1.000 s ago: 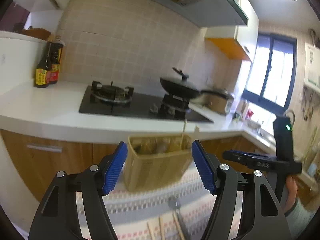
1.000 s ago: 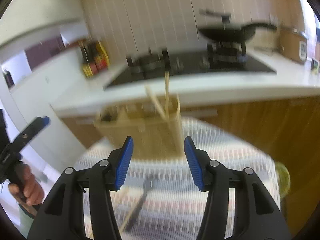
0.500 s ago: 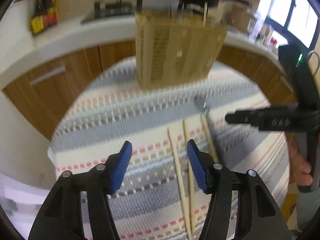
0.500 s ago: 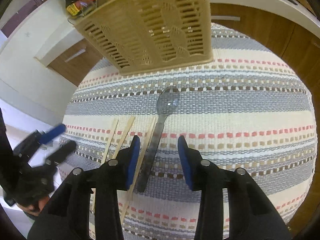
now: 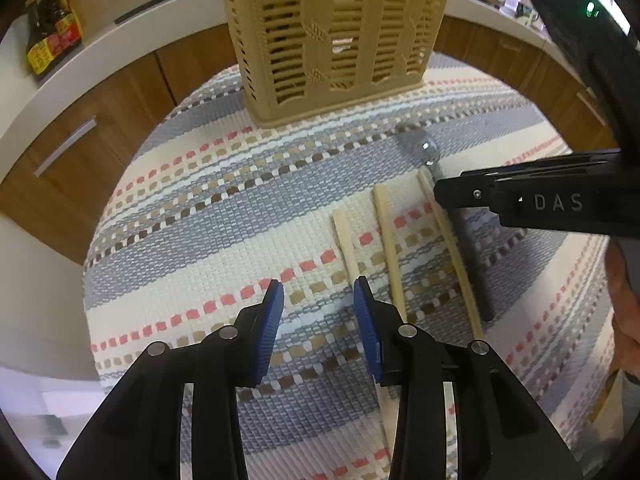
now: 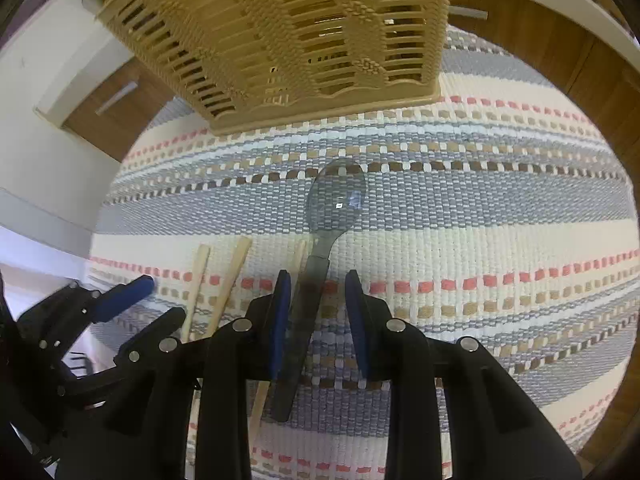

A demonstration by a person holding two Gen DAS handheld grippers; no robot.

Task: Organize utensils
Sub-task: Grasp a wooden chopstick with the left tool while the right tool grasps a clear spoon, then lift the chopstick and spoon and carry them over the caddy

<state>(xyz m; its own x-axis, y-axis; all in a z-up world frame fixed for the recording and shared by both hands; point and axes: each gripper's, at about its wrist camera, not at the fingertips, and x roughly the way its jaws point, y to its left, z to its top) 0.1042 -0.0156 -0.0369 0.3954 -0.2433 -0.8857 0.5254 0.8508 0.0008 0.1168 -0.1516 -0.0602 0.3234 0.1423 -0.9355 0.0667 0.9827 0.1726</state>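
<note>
A tan slotted utensil basket (image 5: 336, 36) stands at the far side of a striped woven mat (image 5: 224, 216); it also shows in the right wrist view (image 6: 296, 36). A grey translucent spoon (image 6: 320, 240) and three wooden chopsticks (image 5: 390, 240) lie side by side on the mat. My right gripper (image 6: 318, 312) is open, its jaws on either side of the spoon's handle, low over the mat. My left gripper (image 5: 318, 320) is open and empty, just left of the leftmost chopstick (image 5: 346, 240). The right gripper's body (image 5: 540, 200) shows at the right of the left wrist view.
The mat covers a round table (image 6: 520, 208). Behind it run wooden cabinets (image 5: 80, 136) under a white counter (image 5: 100, 44) with sauce bottles (image 5: 48, 32) at the left.
Both grippers have tilted down from the kitchen view and come low over the mat. The right gripper has closed in around the spoon handle; the left has neared the chopsticks.
</note>
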